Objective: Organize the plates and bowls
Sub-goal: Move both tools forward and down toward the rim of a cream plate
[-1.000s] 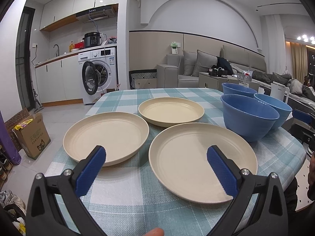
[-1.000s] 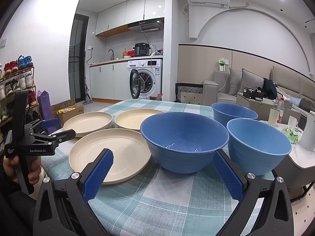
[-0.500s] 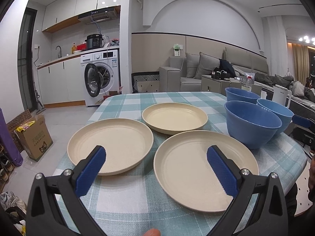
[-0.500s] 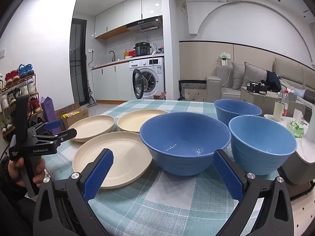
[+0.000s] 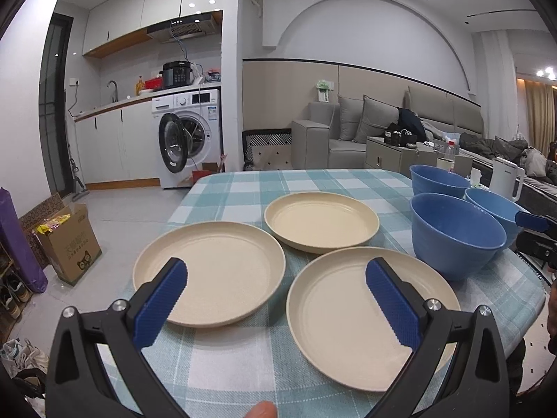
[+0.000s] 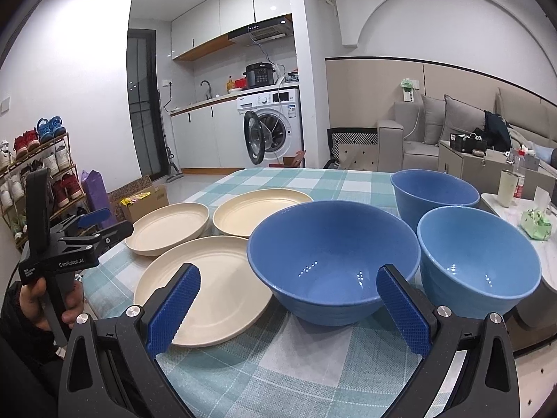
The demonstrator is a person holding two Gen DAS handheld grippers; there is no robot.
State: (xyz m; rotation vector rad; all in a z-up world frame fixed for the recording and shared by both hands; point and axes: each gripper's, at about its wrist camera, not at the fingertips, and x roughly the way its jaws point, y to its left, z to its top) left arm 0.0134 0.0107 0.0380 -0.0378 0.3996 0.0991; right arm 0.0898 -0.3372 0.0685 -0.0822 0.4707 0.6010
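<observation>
Both grippers, left gripper and right gripper, are hanging wide and empty over the bench; three plates and three bowls are sitting unstacked, so pinching one rim squarely looks wisest.

Washer door open; cardboard box nearby.

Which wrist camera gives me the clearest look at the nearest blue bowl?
The right wrist view: the nearest blue bowl sits centred and large, its whole rim and inside visible just beyond the open right gripper. The left wrist view shows it smaller, off to the right, mostly its outer wall.
</observation>
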